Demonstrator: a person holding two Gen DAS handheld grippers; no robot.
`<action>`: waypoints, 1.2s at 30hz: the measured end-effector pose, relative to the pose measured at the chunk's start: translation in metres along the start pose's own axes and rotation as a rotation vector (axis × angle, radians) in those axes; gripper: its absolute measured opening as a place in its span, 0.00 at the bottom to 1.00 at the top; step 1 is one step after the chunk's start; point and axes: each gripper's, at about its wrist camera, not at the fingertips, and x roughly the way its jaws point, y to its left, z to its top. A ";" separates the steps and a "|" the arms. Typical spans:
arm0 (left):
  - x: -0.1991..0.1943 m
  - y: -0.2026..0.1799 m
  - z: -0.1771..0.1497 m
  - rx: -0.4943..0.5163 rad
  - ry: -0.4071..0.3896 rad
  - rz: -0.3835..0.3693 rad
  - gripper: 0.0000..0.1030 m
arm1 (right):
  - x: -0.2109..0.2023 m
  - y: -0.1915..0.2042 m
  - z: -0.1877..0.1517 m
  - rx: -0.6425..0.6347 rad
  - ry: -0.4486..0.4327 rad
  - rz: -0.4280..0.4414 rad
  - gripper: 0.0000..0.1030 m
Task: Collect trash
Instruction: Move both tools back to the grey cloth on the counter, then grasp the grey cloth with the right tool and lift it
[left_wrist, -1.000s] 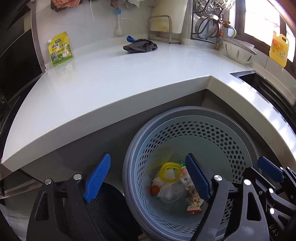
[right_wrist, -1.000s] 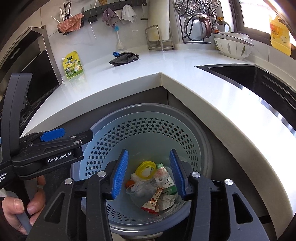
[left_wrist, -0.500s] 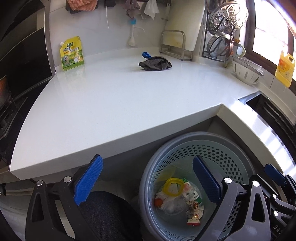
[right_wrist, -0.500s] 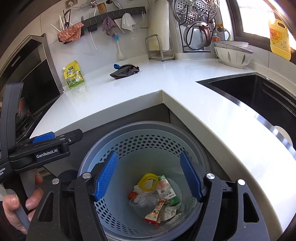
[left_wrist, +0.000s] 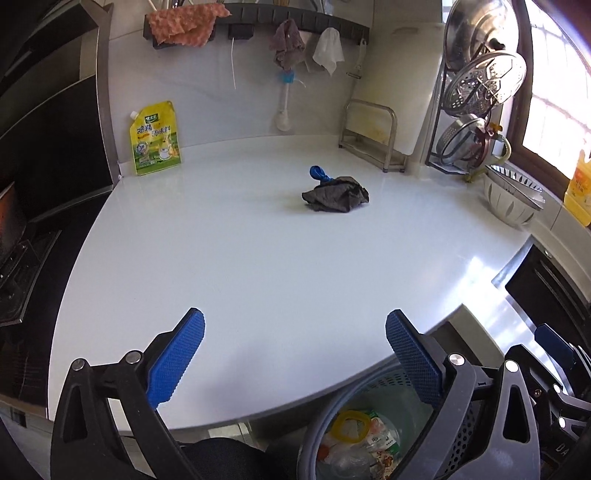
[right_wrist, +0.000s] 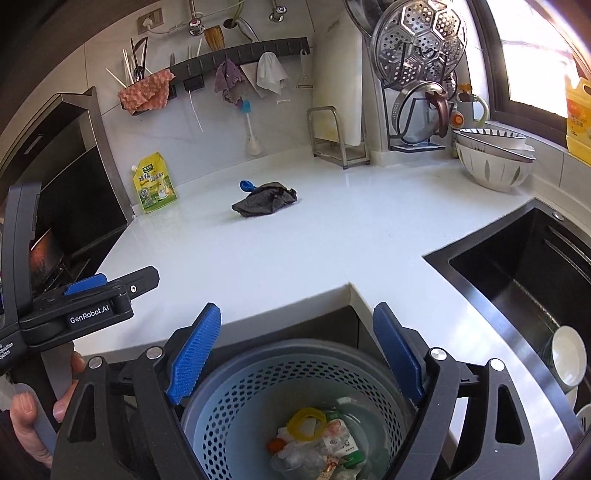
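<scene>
trash sits heaped at the bottom of the round blue-grey perforated plastic bin, which stands on the floor below the near edge of the white stone countertop: a yellow plastic ring on top, crumpled white wrappers, a printed snack packet and a small orange piece. in the left wrist view the same heap shows at the lower right, partly behind your gripper finger.

further back on the countertop lies a crumpled dark grey cloth with a small blue object touching its far left side. a yellow-green spouted pouch leans against the back wall at the far left, well apart from the cloth.

your left gripper hovers above the near part of the countertop, its blue-padded jaws spread wide with nothing between them. your right gripper hangs over the bin, jaws likewise wide apart and empty, pointing toward the counter's inner corner. in the right wrist view your left hand shows at the left edge, wrapped around the other gripper's handle. a black sink lies to the right.
</scene>
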 end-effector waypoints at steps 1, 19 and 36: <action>0.003 0.003 0.006 -0.004 -0.001 0.002 0.94 | 0.005 0.002 0.007 -0.006 0.003 0.002 0.79; 0.088 0.044 0.091 -0.017 -0.026 0.087 0.94 | 0.153 0.025 0.117 -0.048 0.089 0.047 0.80; 0.131 0.065 0.099 -0.084 0.011 0.107 0.94 | 0.278 0.049 0.155 -0.066 0.230 0.044 0.80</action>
